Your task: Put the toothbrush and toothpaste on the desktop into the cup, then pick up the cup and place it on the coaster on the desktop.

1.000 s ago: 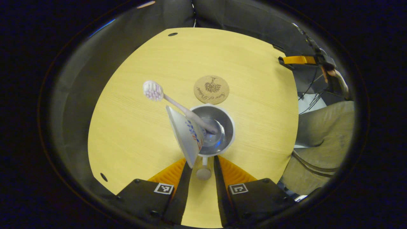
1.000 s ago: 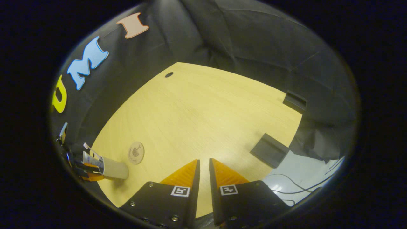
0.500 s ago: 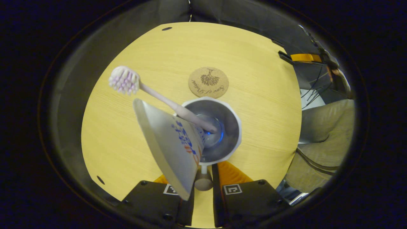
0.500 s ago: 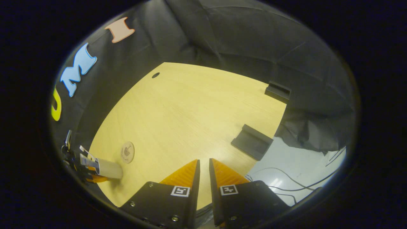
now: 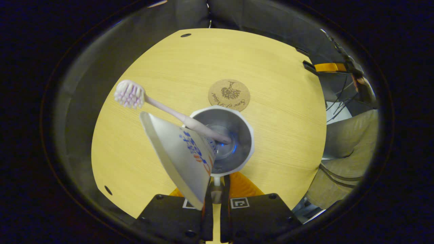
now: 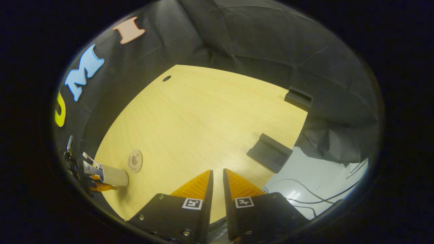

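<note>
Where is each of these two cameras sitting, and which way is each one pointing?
Left gripper view: rides on the left gripper, looking down into the cup holding the toothbrush and toothpaste; its fingers are closed on the cup's handle, and a trouser leg shows.
Right gripper view: rides on the right gripper, looking across the table towards the booth wall; its near-closed fingers hold nothing.
Shared: the table, coaster, cup and left gripper.

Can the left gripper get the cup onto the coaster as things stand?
Probably yes: the left gripper is shut on the cup's handle, and bare desktop lies between the cup and coaster just beyond it.
</note>
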Available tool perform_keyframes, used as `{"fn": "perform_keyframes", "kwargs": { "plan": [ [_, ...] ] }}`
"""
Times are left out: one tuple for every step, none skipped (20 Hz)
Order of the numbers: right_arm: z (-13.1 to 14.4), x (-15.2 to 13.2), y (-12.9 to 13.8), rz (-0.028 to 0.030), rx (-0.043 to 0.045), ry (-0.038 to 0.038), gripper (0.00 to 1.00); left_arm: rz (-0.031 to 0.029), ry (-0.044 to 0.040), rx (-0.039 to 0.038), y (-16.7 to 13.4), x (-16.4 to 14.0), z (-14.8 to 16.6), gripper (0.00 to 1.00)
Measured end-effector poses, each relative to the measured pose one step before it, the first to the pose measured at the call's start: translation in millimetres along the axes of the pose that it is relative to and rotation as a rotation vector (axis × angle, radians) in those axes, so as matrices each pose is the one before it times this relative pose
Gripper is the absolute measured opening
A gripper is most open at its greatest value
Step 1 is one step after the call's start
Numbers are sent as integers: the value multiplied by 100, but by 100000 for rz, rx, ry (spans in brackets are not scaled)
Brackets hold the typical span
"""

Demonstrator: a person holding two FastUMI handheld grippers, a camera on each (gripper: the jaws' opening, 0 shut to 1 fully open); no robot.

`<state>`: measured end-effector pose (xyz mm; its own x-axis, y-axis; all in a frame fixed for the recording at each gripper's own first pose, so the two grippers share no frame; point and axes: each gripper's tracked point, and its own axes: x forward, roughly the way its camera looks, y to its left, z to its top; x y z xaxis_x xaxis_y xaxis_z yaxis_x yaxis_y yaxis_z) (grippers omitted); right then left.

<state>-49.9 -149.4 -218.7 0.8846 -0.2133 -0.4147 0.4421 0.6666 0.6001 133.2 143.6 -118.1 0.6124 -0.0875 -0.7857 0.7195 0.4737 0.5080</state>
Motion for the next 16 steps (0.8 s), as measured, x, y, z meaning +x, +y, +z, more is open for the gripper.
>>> {"fn": "perform_keyframes", "kwargs": {
  "plan": [
    [76, -43, -5, 134, 254, 62, 20, 7, -455, 941, 5, -165, 256, 14],
    [31, 10, -19, 134, 321, 4, 20, 12, -462, 1072, 39, -229, 224, 14],
    [43, -21, 9, 139, 361, 10, 20, -96, -574, 852, 58, -203, 205, 14],
    [23, 8, 1, 158, 367, -69, 20, -259, -615, 878, -51, -293, 202, 14],
    [21, -25, -45, 24, 282, -55, 20, -129, -593, 957, -149, -484, 479, 14],
    [43, -18, -13, -48, 235, -28, 20, -95, -427, 1151, -195, -201, 471, 14],
    [30, -74, -34, -14, 264, 2, 20, 2, -218, 1146, -105, -12, 331, 14],
    [1, 7, -38, -88, 333, -67, 20, 106, -312, 1399, -43, -253, 57, 14],
    [68, -103, -65, -150, 352, -71, 20, -60, -117, 1187, 69, -174, 142, 14],
    [96, -53, -32, -276, 406, -215, 20, -241, 93, 970, 37, -99, 2, 14],
    [100, -145, -29, -242, 546, -124, 20, -208, 119, 1001, 164, 147, -253, 14],
    [94, -40, -38, -366, 731, -302, 20, -364, 347, 1169, 46, 5, -142, 14],
    [117, -59, -73, -296, 786, -136, 20, -281, 267, 1021, 108, -108, -66, 14],
    [112, 40, -32, -487, 786, -67, 20, -283, 392, 915, -6, -48, -114, 14],
    [10, -100, -42, -318, 897, -48, 20, -290, 258, 773, 16, -199, 61, 14],
    [8, 142, -67, -294, 937, -46, 20, -279, 504, 606, -25, -87, -66, 14]
  ]
}}
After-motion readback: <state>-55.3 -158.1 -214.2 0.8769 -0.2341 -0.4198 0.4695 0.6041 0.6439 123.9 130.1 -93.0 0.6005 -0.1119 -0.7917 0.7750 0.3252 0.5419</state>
